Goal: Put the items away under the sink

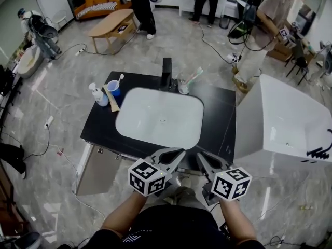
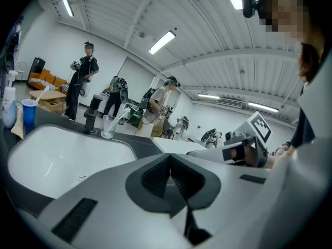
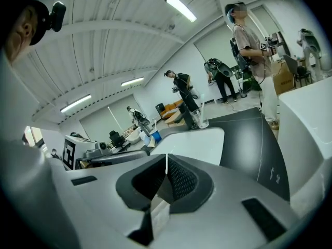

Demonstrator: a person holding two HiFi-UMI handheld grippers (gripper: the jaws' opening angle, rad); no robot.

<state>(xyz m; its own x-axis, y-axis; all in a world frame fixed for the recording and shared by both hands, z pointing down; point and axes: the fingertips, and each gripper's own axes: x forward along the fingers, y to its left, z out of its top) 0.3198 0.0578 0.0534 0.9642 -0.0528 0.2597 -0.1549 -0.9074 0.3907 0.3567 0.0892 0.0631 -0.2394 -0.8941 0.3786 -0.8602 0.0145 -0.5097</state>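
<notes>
I hold left gripper (image 1: 180, 152) and right gripper (image 1: 199, 156) fingers closed, empty, at the table (image 1: 223, 113) front, probably staged toward the soap bottle (image 1: 99, 96).

An orange fabric sofa (image 1: 101, 3) stands against the far wall, with a pale oval wooden coffee table (image 1: 111, 24) just before it. A person in black clothes (image 1: 142, 7) stands beside that table. A glossy white box-shaped unit (image 1: 282, 115) sits at right on the grey marble-tiled floor (image 1: 57, 82).
</notes>
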